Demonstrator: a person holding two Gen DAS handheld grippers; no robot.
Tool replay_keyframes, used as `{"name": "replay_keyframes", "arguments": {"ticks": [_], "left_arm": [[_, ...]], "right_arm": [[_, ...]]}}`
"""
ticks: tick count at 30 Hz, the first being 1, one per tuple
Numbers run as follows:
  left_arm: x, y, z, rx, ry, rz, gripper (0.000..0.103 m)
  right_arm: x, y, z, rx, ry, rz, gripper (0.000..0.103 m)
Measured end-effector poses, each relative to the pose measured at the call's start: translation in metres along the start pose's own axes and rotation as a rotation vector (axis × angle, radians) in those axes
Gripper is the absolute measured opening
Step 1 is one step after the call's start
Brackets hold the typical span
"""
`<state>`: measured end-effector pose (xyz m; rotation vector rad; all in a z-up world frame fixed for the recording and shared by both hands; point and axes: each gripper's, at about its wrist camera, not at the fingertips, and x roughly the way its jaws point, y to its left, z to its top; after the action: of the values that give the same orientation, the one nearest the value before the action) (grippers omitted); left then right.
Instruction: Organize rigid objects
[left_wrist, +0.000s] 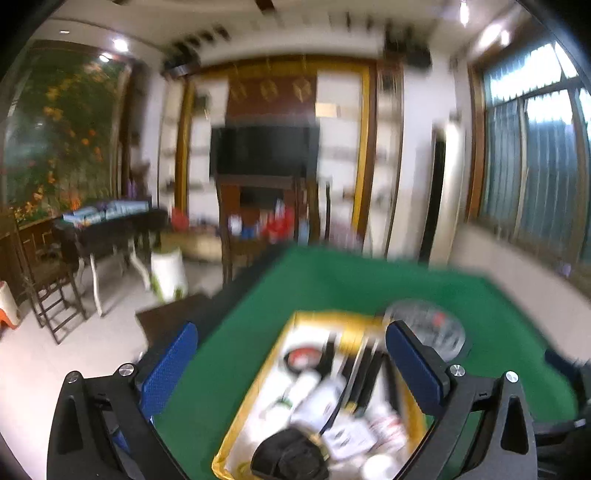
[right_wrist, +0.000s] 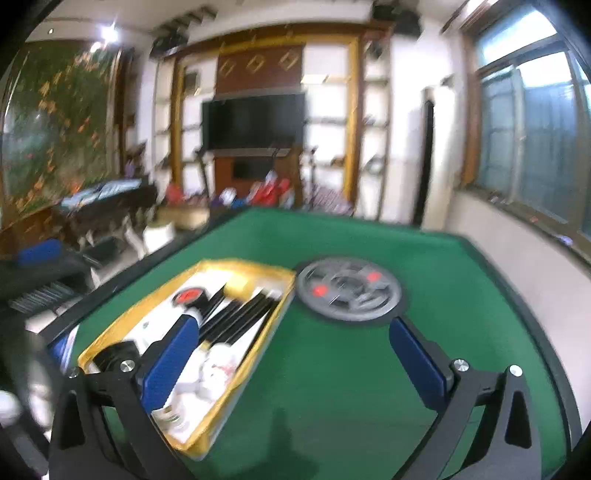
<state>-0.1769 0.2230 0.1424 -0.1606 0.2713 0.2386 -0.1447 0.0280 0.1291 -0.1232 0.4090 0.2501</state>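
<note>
both the left tool (left_wrist: 291, 363) and right tool (right_wrist: 291, 356) gape wide, holding nothing above the tray (right_wrist: 255, 354).

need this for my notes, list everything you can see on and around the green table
table: one, green top with dark edge, under everything
tray: one, yellow rim, left part of the table
black sticks: several, black, lying in the tray
round red-topped thing: one, red and black, far end of the tray
white items: several, white, too blurred to name, in the tray
black thing: one, black, near end of the tray
round disc: one, grey with two red spots, on the table right of the tray
television: one, black, on the far wall
left gripper: blue pads, open, above the tray
right gripper: blue pads, open, holding nothing
</note>
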Motion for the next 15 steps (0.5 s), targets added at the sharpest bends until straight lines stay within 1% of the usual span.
{"name": "replay_keyframes", "arguments": {"ticks": [1, 2, 3, 5, 7, 10, 13, 15], "left_arm": [[-0.013, 0.002, 0.003, -0.020, -0.043, -0.009, 0.103], [-0.021, 0.002, 0.005, -0.031, -0.064, -0.010, 0.103], [-0.025, 0.001, 0.006, -0.030, -0.067, -0.010, 0.103], [-0.029, -0.002, 0.008, -0.005, -0.046, -0.031, 0.103], [-0.026, -0.005, 0.006, 0.012, -0.004, -0.075, 0.103], [-0.021, -0.005, 0.001, -0.010, 0.039, -0.117, 0.103], [-0.017, -0.005, -0.005, -0.039, 0.070, -0.115, 0.103], [-0.015, -0.005, -0.007, -0.040, 0.092, -0.076, 0.103]], "right_arm": [[-0.004, -0.004, -0.001, 0.012, -0.026, -0.014, 0.103], [-0.006, -0.006, -0.001, 0.019, -0.031, -0.022, 0.103], [-0.007, -0.010, -0.002, 0.030, -0.029, -0.036, 0.103], [-0.005, -0.013, -0.003, 0.042, -0.022, -0.051, 0.103], [-0.004, -0.013, -0.006, 0.043, -0.018, -0.066, 0.103], [0.000, -0.007, -0.015, 0.018, 0.003, -0.072, 0.103], [0.001, 0.003, -0.024, -0.025, 0.030, -0.063, 0.103], [0.000, 0.009, -0.029, -0.053, 0.037, -0.050, 0.103]]}}
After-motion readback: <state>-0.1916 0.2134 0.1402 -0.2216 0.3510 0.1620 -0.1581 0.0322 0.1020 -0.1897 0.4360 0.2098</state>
